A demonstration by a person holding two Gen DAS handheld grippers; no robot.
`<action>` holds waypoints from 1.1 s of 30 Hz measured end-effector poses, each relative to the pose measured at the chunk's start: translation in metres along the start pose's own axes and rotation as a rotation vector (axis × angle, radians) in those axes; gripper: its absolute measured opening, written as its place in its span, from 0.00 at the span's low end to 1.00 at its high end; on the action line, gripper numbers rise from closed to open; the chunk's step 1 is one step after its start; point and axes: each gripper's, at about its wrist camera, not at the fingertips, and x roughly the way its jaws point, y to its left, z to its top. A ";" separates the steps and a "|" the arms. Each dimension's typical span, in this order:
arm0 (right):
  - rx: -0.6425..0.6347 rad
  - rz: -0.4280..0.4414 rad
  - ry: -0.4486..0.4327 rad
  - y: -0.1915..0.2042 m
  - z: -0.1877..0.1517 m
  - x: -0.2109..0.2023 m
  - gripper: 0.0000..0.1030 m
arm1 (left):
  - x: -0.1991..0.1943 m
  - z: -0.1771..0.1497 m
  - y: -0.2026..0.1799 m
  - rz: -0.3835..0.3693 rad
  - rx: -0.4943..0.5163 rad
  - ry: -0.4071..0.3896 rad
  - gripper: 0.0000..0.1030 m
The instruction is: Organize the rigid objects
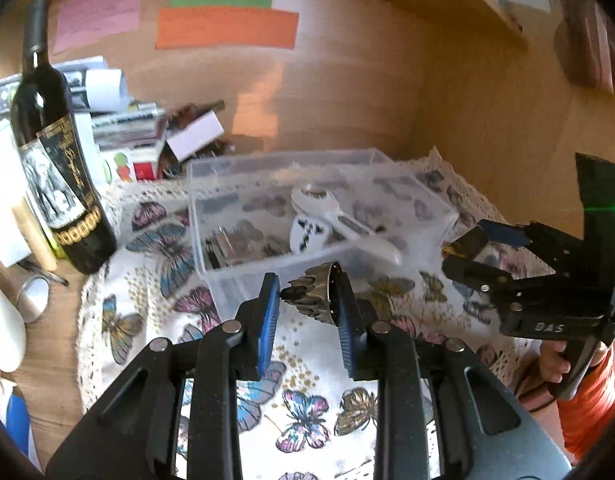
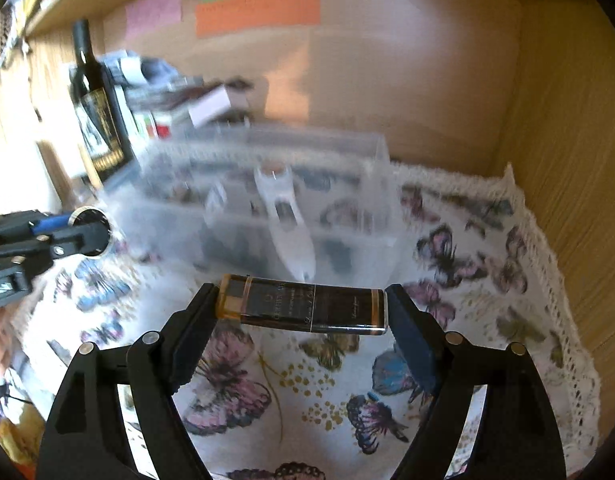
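Note:
My left gripper [image 1: 305, 280] is shut on a small bronze metal cup with a scalloped rim [image 1: 313, 296], lifted above the butterfly cloth just in front of a clear plastic box [image 1: 211, 216]. From the right wrist view, that left gripper [image 2: 87, 228] shows the cup's round dark base [image 2: 92, 232]. My right gripper [image 2: 301, 296] is shut lengthways on a dark flat case with gold bands [image 2: 307, 308], also held above the cloth in front of the clear box [image 2: 383, 160]. A white handheld device [image 1: 339, 220] and several small items lie inside the box.
A dark wine bottle [image 1: 55, 168] stands left of the box, with stacked papers and small cartons [image 1: 127, 120] behind it. The butterfly cloth [image 1: 307, 408] covers the surface. Wooden walls close in the back and right. A hand with an orange sleeve [image 1: 587, 400] holds the right gripper.

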 end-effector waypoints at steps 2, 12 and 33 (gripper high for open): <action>0.001 0.004 -0.033 0.001 0.009 -0.003 0.79 | -0.003 0.006 0.001 0.003 -0.003 -0.019 0.26; 0.025 0.031 -0.118 0.004 0.048 0.006 0.79 | 0.013 0.034 0.017 0.024 -0.045 -0.024 0.26; 0.021 0.053 0.055 0.005 0.046 0.082 0.79 | 0.062 0.033 0.022 0.033 -0.034 0.074 0.26</action>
